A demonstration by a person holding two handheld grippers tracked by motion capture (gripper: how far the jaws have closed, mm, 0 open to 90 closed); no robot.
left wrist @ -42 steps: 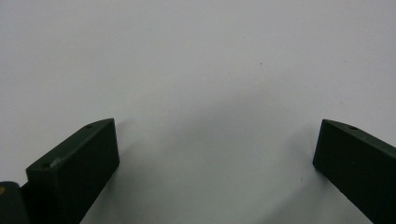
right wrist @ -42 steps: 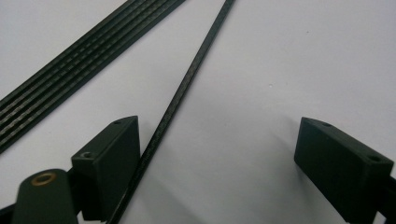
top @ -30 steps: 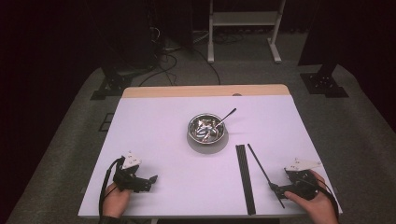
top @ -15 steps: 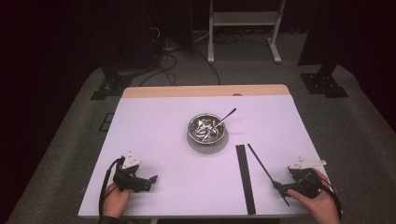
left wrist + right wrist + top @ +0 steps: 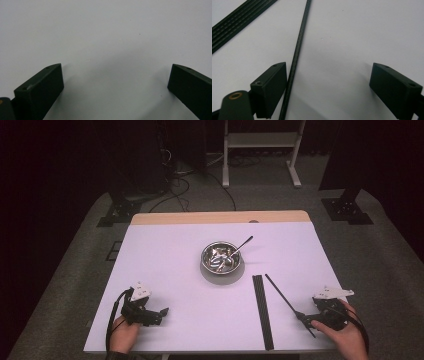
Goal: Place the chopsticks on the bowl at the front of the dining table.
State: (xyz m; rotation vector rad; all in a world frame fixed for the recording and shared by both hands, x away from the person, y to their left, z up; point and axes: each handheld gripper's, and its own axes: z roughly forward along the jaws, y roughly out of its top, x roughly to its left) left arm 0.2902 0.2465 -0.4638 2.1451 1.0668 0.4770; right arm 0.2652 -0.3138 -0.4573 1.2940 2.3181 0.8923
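Now your single black rod (image 5: 298,47) lies flat on the white surface (image 5: 165,265), just inside the near jaw of your right gripper (image 5: 311,319), jaws wide open around it and not clamped. Just beside it lies the bundle of black rods (image 5: 262,310). Farther up, the metal bowl (image 5: 221,258) holds shiny cutlery, one spoon (image 5: 243,244) leaning over its rim. Your left gripper (image 5: 161,312) rests open over bare surface.
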